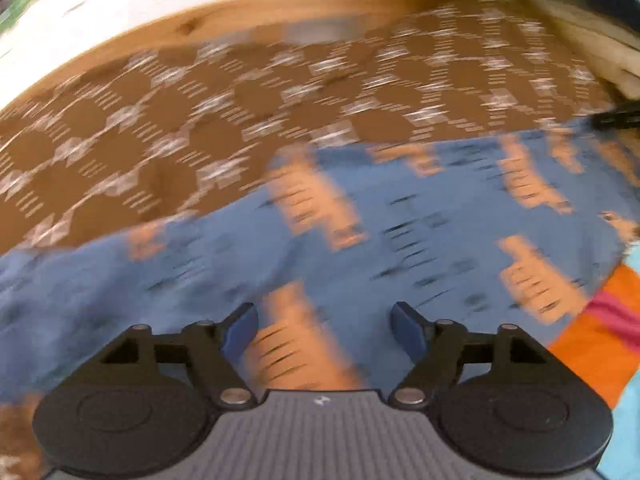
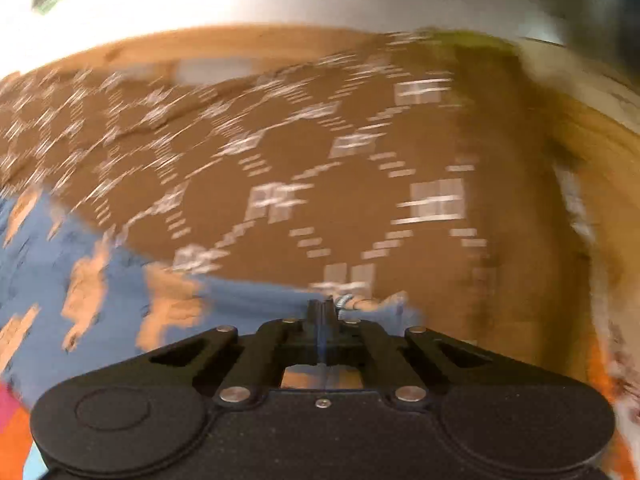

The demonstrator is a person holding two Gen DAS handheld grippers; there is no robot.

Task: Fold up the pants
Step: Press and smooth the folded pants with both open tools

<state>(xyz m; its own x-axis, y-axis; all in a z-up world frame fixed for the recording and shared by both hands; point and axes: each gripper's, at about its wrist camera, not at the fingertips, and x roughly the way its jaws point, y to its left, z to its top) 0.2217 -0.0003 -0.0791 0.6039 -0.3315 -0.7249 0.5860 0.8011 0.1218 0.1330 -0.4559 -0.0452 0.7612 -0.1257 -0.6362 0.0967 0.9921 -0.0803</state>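
The pants (image 1: 400, 216) are blue cloth with orange patches, spread over a brown patterned cover. Both views are blurred by motion. My left gripper (image 1: 324, 326) is open just above the pants, with an orange patch between its blue-padded fingers. In the right wrist view the pants (image 2: 100, 280) lie at the lower left. My right gripper (image 2: 324, 308) is shut on the pants' edge, with a bit of blue cloth showing beside the fingertips.
The brown cover with a white diamond pattern (image 1: 200, 128) lies on a wooden surface (image 1: 248, 12). An orange and pink cloth (image 1: 600, 336) lies at the right of the pants. The other gripper's dark tip (image 1: 618, 116) shows at the far right edge.
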